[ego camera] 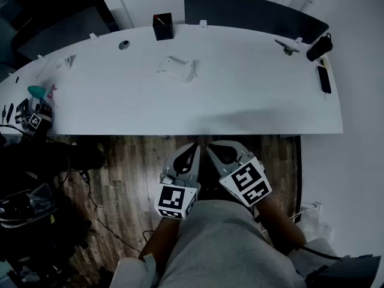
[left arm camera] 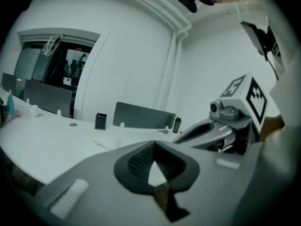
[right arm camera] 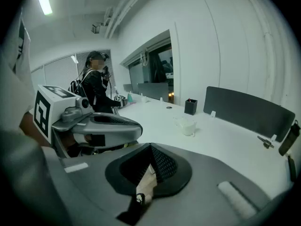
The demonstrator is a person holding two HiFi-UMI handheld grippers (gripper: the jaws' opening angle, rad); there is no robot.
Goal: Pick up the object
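White bench (ego camera: 240,95) ahead; white object (ego camera: 176,69) mid-surface, well apart from left hand-held gripper (ego camera: 191,152) and right hand-held gripper (ego camera: 217,150), both closed empty, low over wooden floor (ego camera: 120,161). Recommended: open jaws first, approach level, close squarely across object.

One long white table (ego camera: 240,107). Two tongs: the left tongs (ego camera: 192,147) and the right tongs (ego camera: 212,147). Three marker cubes: one on each of those, the left cube (ego camera: 175,200) and the right cube (ego camera: 248,182), plus a third cube (ego camera: 35,122) at the table's left end. Along the far edge there is one black pen box (ego camera: 162,26), one dark divider panel (ego camera: 252,14) and one small round disc (ego camera: 124,44). One white object (ego camera: 176,68) lies toward the middle. At the right end, two dark things: one black bottle (ego camera: 319,47), one flat black device (ego camera: 324,79). One person (right arm camera: 96,86) stands by the table.
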